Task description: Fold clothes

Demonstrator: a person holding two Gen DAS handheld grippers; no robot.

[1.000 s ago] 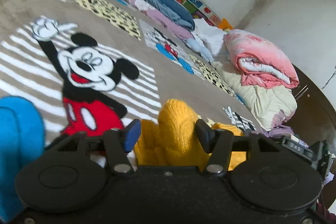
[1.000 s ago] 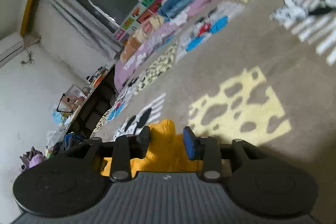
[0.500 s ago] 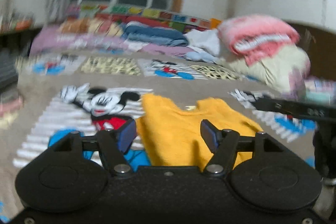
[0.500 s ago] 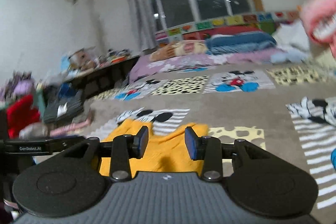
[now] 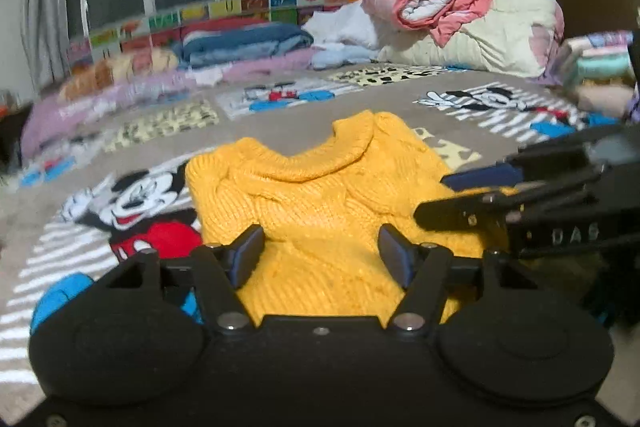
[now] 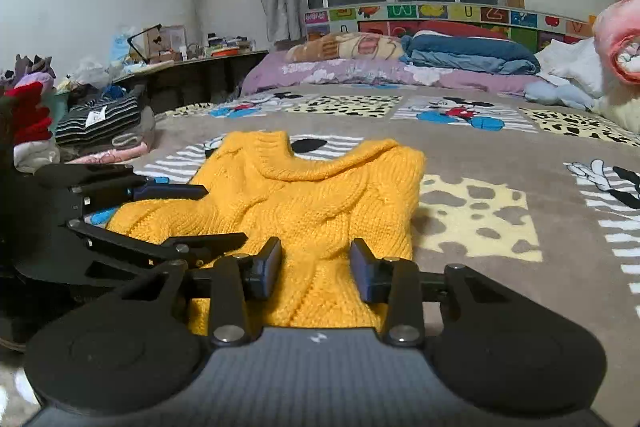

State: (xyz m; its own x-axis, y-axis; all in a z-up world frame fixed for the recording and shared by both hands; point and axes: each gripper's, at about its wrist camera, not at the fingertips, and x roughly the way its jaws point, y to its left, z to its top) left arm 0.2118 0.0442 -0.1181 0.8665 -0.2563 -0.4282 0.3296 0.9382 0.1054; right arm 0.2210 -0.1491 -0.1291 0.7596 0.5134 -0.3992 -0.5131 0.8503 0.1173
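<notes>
A yellow knit sweater (image 5: 320, 195) lies folded on the Mickey Mouse blanket (image 5: 280, 115), collar at the far end. It also shows in the right wrist view (image 6: 320, 203). My left gripper (image 5: 322, 253) is open over the sweater's near edge, with nothing between its pads. My right gripper (image 6: 316, 267) is open over the near edge too, empty. Each gripper shows from the side in the other view, the right gripper (image 5: 476, 197) at the sweater's right and the left gripper (image 6: 188, 215) at its left.
Rolled pink and cream quilts (image 5: 460, 11) sit at the back right. Folded blue and purple bedding (image 6: 440, 63) lines the window wall. A pile of folded clothes (image 6: 96, 127) and a cluttered desk (image 6: 180, 55) stand at the left.
Both grippers have let go of the sweater and drawn back level. The sweater, bunched between the fingers a second ago, now lies flat on the blanket.
</notes>
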